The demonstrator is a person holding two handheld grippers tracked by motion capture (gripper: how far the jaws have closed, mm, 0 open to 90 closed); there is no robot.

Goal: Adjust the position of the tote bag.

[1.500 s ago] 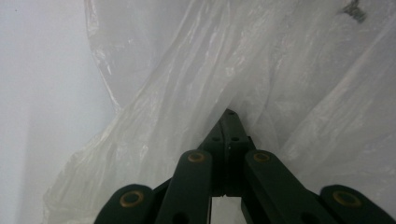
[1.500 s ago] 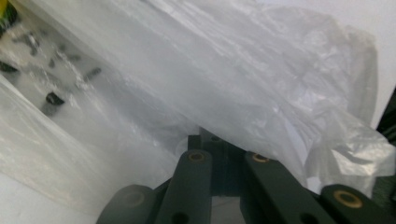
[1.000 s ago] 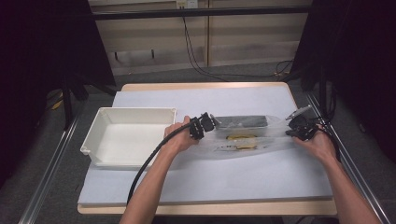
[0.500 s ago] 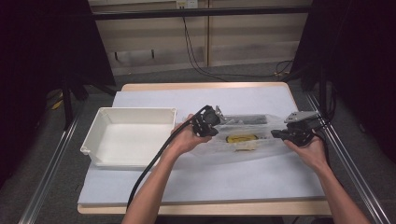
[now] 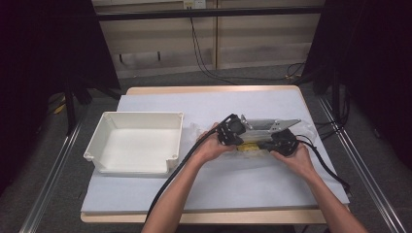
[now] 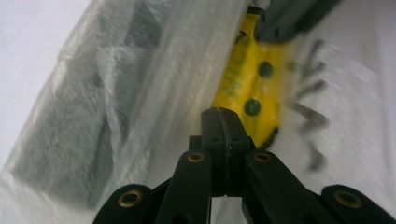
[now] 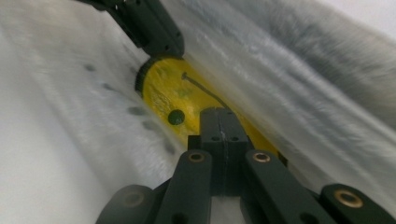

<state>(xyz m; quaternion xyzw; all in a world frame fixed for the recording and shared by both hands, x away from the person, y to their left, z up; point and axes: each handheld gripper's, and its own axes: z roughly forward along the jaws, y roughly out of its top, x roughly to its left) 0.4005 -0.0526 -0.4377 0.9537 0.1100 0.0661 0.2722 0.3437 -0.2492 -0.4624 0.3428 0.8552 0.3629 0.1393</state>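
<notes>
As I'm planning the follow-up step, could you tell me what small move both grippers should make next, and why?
Probably lift together toward the white plastic bin: the left gripper and right gripper appear pinched shut on the clear plastic bag either side of its yellow label.

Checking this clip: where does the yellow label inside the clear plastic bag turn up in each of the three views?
High view: the yellow label is a small strip right of centre, between the left tool and the right tool.
Left gripper view: yellow label upper centre, above the shut jaws.
Right gripper view: yellow label centre, beyond the shut jaws.
Shared landmark: the crinkled clear plastic bag.
</notes>
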